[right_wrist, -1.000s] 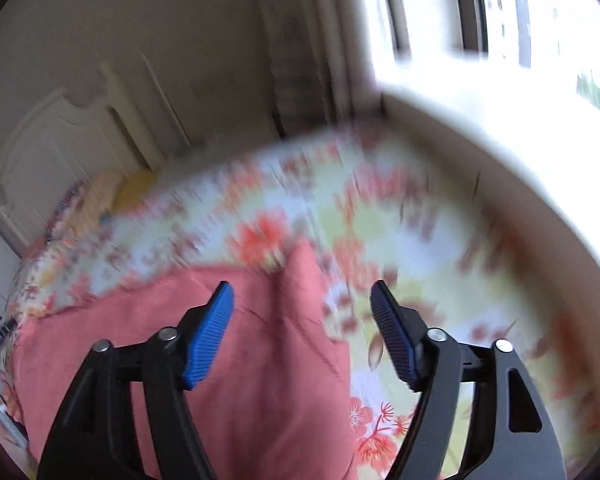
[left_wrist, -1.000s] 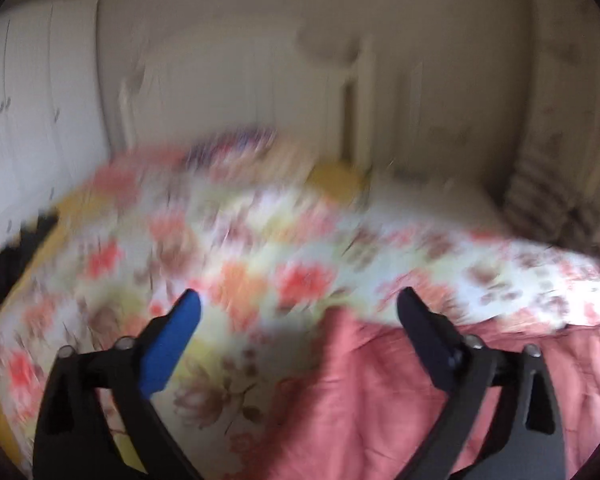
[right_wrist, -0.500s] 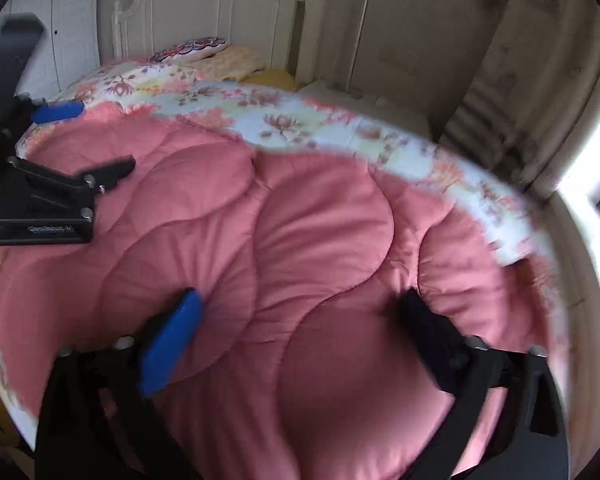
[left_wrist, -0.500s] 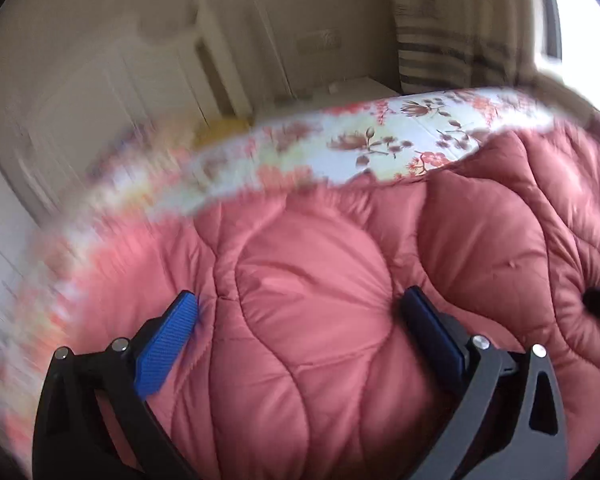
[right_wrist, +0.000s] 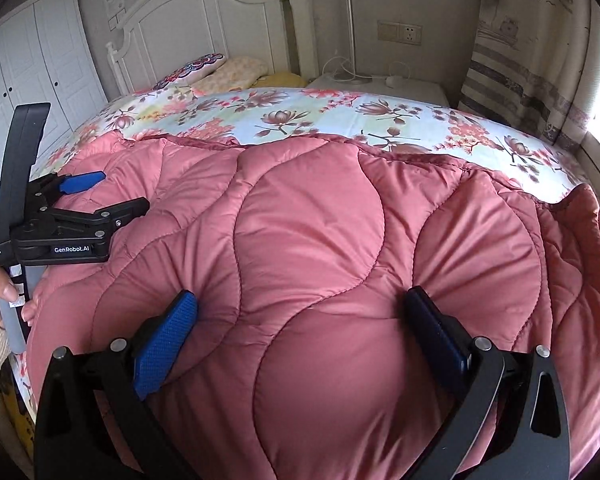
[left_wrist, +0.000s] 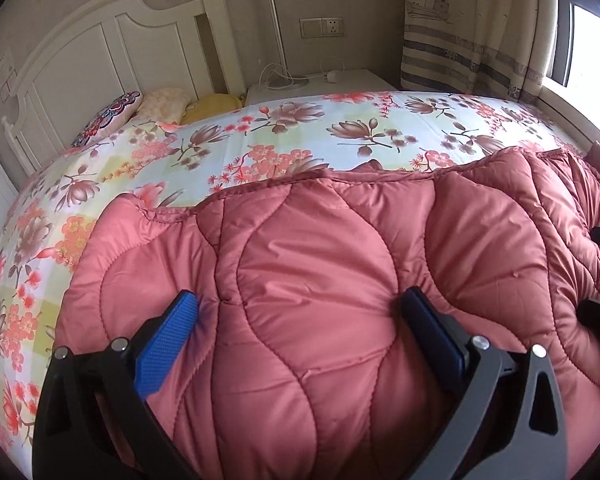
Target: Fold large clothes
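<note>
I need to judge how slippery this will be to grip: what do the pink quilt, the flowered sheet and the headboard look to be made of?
The pink quilt looks like smooth, slightly shiny synthetic fabric over soft padding: wavy stitch lines, puffed panels. The flowered sheet looks like thin matte printed cloth, perhaps cotton; it lies flat. The headboard looks like white-painted wood with moulded panels.

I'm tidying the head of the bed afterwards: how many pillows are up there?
3, in a row along the headboard: a patterned pillow nearest the wardrobe, a pale floral pillow in the middle, and a yellow pillow by the nightstand. The bedsheet may hide others.
</note>
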### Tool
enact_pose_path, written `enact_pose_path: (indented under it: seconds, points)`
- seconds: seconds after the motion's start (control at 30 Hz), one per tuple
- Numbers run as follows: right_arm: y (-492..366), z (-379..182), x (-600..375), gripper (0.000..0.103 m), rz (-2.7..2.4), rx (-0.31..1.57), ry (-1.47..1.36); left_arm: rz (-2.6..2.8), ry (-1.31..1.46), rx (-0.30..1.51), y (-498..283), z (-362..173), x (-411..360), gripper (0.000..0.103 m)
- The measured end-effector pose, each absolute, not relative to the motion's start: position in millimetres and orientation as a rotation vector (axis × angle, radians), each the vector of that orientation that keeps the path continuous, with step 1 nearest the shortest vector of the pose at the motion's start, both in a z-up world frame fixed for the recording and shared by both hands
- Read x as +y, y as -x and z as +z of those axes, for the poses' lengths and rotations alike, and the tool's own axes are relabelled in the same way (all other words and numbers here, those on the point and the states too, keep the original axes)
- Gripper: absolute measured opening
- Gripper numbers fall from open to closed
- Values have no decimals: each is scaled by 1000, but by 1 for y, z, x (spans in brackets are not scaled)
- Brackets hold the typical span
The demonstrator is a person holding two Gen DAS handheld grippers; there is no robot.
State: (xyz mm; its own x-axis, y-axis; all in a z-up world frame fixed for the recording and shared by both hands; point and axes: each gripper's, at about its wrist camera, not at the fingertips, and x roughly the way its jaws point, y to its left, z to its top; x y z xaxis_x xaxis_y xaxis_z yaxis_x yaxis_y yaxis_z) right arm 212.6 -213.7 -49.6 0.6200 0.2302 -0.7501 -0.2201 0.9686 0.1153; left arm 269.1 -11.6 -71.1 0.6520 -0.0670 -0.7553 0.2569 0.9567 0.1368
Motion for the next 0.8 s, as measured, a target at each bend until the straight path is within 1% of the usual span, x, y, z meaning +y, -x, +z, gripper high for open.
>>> enact_pose_path:
  seconds: [0.17,0.23,0.3,0.4,0.43,0.5,0.6,0.7,0.8]
  points:
    - [-217,-50,-214,99,252,869,-8,-169,-248,869,-273,-65,-12,101]
    - [-216,-44,-213,98,217,897,12,-92,-252,836,-261,-47,-10,101]
    - [-206,-30,-215,98,122,890,25,-75,-227,770,-239,-25,-6,101]
    - [-158,3,-212,98,158,771,17,-142,-157,658,-175,8,-1,101]
    - [-142,9,-210,98,177,741,24,-156,-157,644,-160,10,-2,101]
    - [-106,11,-205,98,204,707,35,-161,-198,634,-130,5,-13,101]
    - [-74,-4,-195,98,223,714,59,-160,-236,668,-103,-28,-29,101]
    - [-67,-28,-186,98,199,757,67,-139,-305,699,-101,-66,-44,101]
    - [-75,-57,-178,99,161,797,101,-134,-288,690,-105,-79,-42,101]
